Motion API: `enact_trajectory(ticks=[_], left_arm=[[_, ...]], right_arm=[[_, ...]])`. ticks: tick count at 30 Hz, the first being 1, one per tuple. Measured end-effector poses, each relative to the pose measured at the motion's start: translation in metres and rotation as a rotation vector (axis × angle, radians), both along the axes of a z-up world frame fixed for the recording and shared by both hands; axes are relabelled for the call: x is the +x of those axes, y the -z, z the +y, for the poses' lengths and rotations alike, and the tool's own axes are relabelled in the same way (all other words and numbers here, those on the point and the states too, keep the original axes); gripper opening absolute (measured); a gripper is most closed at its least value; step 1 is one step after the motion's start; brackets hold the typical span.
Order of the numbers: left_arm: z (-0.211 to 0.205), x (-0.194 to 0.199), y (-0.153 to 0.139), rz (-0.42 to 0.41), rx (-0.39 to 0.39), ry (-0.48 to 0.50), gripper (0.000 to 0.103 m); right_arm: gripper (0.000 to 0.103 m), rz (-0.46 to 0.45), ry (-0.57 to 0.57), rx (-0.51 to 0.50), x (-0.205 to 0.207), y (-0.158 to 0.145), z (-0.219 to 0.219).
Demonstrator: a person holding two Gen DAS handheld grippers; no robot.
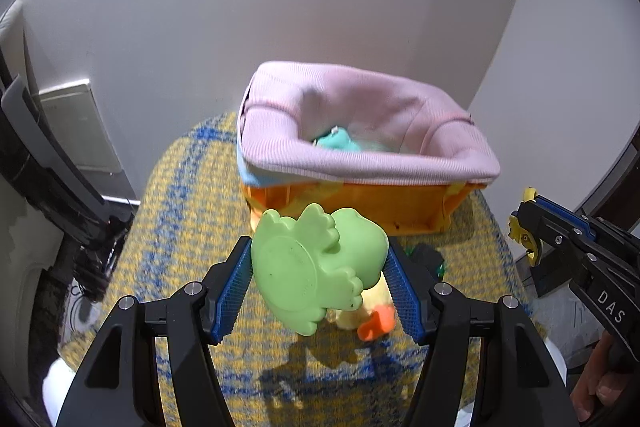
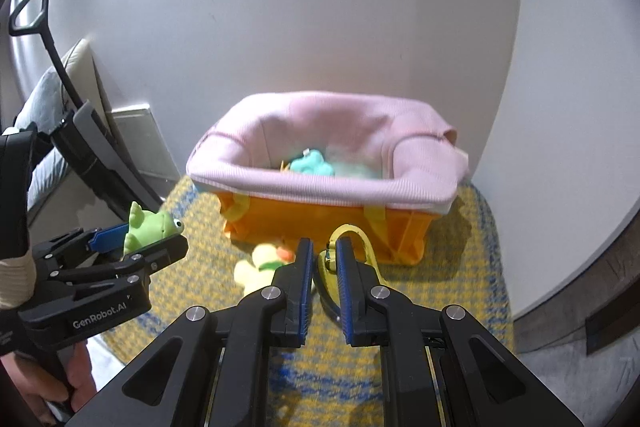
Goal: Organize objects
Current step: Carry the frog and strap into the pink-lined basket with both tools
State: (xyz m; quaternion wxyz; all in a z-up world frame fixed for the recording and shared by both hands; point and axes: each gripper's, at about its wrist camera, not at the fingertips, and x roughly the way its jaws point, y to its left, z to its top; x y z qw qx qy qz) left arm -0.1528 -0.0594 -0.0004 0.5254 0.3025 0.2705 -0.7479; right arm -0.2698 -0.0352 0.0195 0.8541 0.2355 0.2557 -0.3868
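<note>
Clamping a green rubbery frog-like toy (image 1: pixel 320 267) between its blue ribbed pads, the left gripper (image 1: pixel 318 267) hangs in front of the orange fabric bin with the pink ribbed liner folded over its rim (image 1: pixel 372 167). The toy sits sideways in the grip, flat underside and webbed feet toward the left wrist camera, and it's clear of the yellow-and-blue woven mat (image 1: pixel 188 227) that the bin stands on. From the right wrist view the same toy's head and eye poke out past the fingertips, off to the left of the bin.

The right gripper (image 2: pixel 323 259) has its jaws pinched nearly together on a thin yellow plastic thing with a loop-shaped piece (image 2: pixel 352 233); what exactly it is can't be told, too little of it shows. It hovers just in front of the bin's near wall.

Down on the mat, right in front of the bin, lies a soft yellow duck plush with an orange beak (image 2: pixel 260 265), not held by anything. In the left view a small dark item with green bits (image 1: pixel 430 259) also sits near the bin's front, too blurry to name. Inside the bin, a teal plush toy (image 2: pixel 312 165) rests against the liner.

A person's hand (image 2: pixel 52 383) wraps the left gripper's handle.
</note>
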Motion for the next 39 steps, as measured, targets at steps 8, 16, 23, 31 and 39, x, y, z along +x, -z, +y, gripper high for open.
enact_trajectory(ticks=[8,16,23,31,39], left_arm=[[-0.021,-0.014,-0.022,-0.005,-0.026,0.024,0.063],[-0.056,-0.029,-0.033,-0.004,-0.029,0.037,0.063],[-0.086,-0.044,-0.039,-0.005,-0.032,0.06,0.063],[-0.11,-0.059,-0.038,-0.007,-0.021,0.086,0.063],[-0.125,-0.068,-0.027,-0.015,0.001,0.109,0.063]], right_arm=[[0.013,-0.022,0.004,-0.024,0.002,-0.024,-0.024],[0.013,-0.03,0.009,-0.032,0.011,-0.039,-0.059],[0.013,-0.045,0.01,-0.028,0.023,-0.044,-0.09],[0.013,-0.054,-0.005,-0.02,0.035,-0.044,-0.116],[0.013,-0.06,-0.029,0.012,0.051,-0.035,-0.139]])
